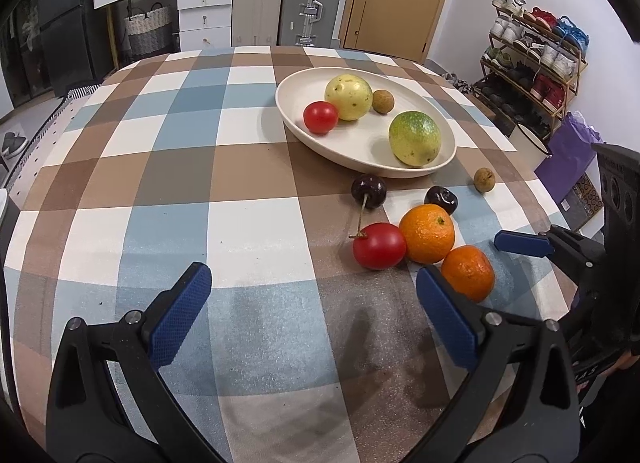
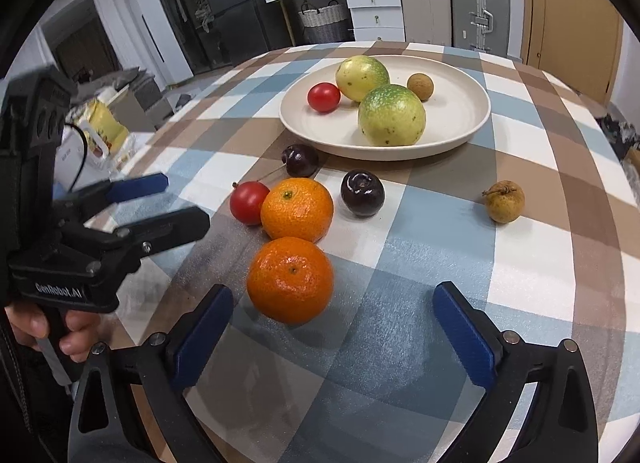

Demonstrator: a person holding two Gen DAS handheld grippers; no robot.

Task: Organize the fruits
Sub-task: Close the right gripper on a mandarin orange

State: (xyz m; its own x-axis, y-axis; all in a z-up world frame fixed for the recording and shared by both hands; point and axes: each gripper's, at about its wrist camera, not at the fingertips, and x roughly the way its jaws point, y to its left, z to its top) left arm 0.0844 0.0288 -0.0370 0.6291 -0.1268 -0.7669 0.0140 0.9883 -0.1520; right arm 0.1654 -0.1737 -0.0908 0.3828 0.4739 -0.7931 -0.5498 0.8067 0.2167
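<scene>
A cream plate (image 2: 476,111) sits on a checked tablecloth (image 2: 520,263). On the plate lie two yellow-green fruits (image 2: 391,115), a cherry tomato (image 2: 323,97) and a longan (image 2: 420,86). In front of the plate, on the cloth, lie two dark cherries (image 2: 362,193), a second tomato (image 2: 249,202), two mandarins (image 2: 297,209) touching each other, and a second longan (image 2: 504,201) off to the right. The right gripper (image 2: 332,331) hovers spread wide and empty just before the nearer mandarin (image 2: 290,279). The left gripper (image 1: 314,311) is also spread wide, holding nothing, near the same cluster.

Behind the checked tablecloth (image 1: 180,167) stand two suitcases (image 1: 310,3), white drawers (image 1: 204,11) and a shoe rack (image 1: 532,63).
</scene>
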